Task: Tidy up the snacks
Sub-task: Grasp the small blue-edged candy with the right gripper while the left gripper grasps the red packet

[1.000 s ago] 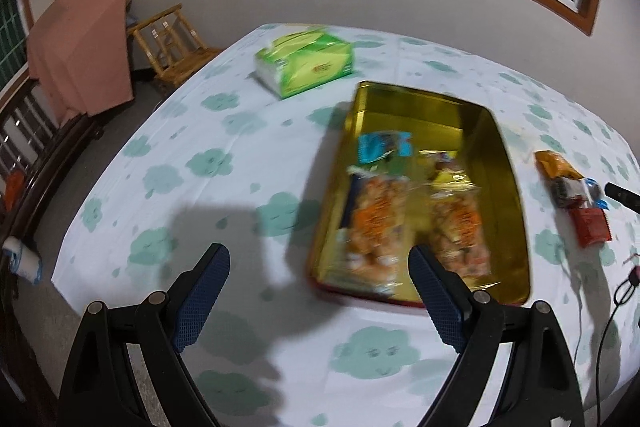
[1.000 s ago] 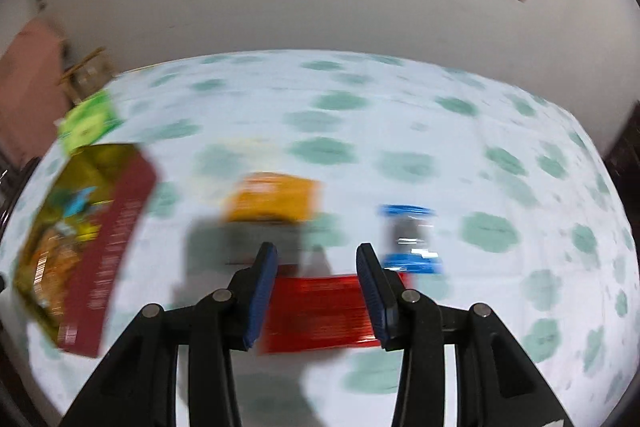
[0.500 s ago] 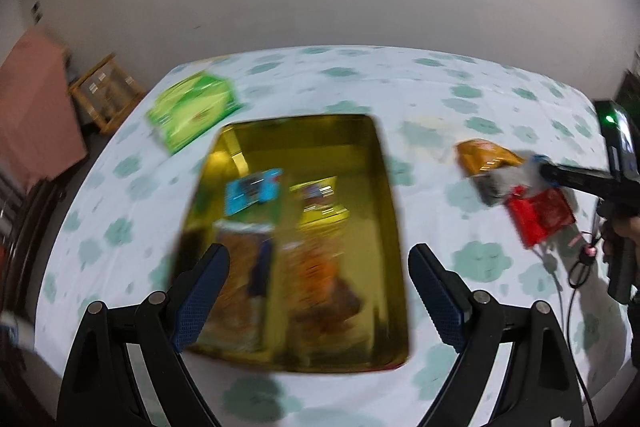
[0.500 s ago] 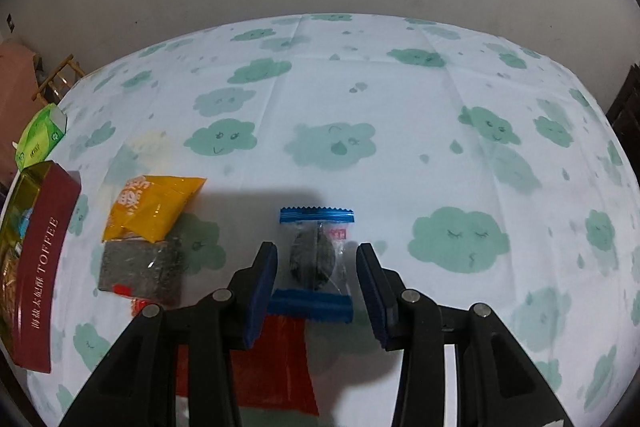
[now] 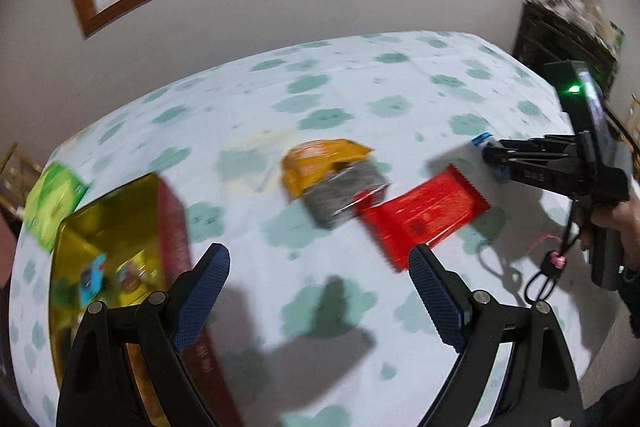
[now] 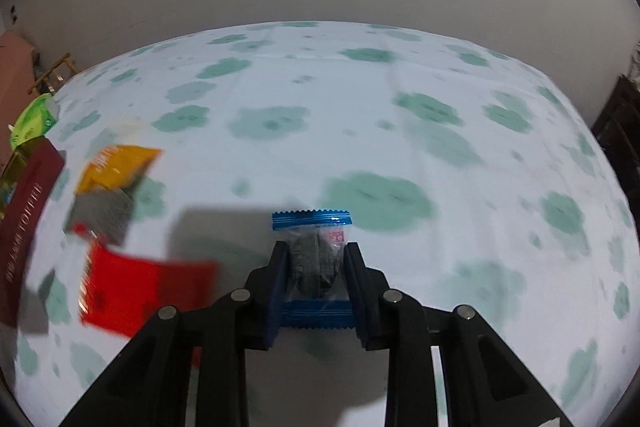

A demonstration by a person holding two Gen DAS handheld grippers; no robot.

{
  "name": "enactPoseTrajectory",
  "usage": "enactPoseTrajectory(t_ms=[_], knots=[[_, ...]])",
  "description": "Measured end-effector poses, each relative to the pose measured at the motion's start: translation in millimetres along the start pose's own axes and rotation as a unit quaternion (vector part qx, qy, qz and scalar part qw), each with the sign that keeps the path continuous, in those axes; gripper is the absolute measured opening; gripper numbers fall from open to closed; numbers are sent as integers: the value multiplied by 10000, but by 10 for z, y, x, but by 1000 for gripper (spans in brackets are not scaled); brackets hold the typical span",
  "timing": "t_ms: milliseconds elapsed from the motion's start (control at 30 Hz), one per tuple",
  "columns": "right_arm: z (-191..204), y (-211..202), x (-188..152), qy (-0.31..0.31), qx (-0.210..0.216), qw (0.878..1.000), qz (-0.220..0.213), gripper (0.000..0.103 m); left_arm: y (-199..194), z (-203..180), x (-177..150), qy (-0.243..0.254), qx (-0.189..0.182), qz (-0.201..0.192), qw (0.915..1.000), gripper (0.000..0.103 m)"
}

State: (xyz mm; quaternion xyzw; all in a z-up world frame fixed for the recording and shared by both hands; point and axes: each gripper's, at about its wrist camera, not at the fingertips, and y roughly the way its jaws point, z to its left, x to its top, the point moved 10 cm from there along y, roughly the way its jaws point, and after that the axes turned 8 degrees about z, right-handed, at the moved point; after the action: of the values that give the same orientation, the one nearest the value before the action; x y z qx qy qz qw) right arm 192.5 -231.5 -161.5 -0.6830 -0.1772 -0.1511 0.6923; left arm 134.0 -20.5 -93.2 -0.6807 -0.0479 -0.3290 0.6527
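Note:
My right gripper (image 6: pixel 315 259) is shut on a clear snack packet with blue ends (image 6: pixel 314 255), on the cloud-print tablecloth. In the left wrist view that gripper (image 5: pixel 494 159) reaches in from the right. My left gripper (image 5: pixel 316 279) is open and empty above the table. Ahead of it lie a red packet (image 5: pixel 424 215), a grey packet (image 5: pixel 344 195) and an orange packet (image 5: pixel 320 159). These also show in the right wrist view: red (image 6: pixel 140 291), grey (image 6: pixel 102 213), orange (image 6: pixel 114 167). The gold tin tray (image 5: pixel 168 211) with several snacks sits at the left.
A green tissue pack (image 5: pixel 52 199) lies beyond the tray near the table's left edge. The tray's dark red side (image 6: pixel 28 215) shows at the left of the right wrist view. A dark cabinet (image 5: pixel 560 39) stands at the right. A wall with a window is behind the table.
My right gripper has closed on the blue-ended packet. My left gripper has swung right, from over the tray toward the loose packets.

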Motion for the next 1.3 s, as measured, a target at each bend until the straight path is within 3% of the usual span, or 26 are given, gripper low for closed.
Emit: enactPoseTrajectory(t_ms=[267,467,567,1067,1300], knots=[[-429,-227,-427,336,-162,9993,-100,28,240,-464,118,744,-353,102,9966,89],[-537,-321,-615,447,-182,9987,-150,28,401,-849,158,1575,-706,257,9847,89],[-570,-349,-667,490,-187,9985,-162,28,478,-944,198,1794,-715,325,9806,89],[-590,-411,-767,582,-187,9976,-313,29,906,-1181,356,2166,-832,774,9696,87],[-591,-416,-770,566,-189,9976,-345,29,895,-1199,285,1889,-1052,813,9730,69]])
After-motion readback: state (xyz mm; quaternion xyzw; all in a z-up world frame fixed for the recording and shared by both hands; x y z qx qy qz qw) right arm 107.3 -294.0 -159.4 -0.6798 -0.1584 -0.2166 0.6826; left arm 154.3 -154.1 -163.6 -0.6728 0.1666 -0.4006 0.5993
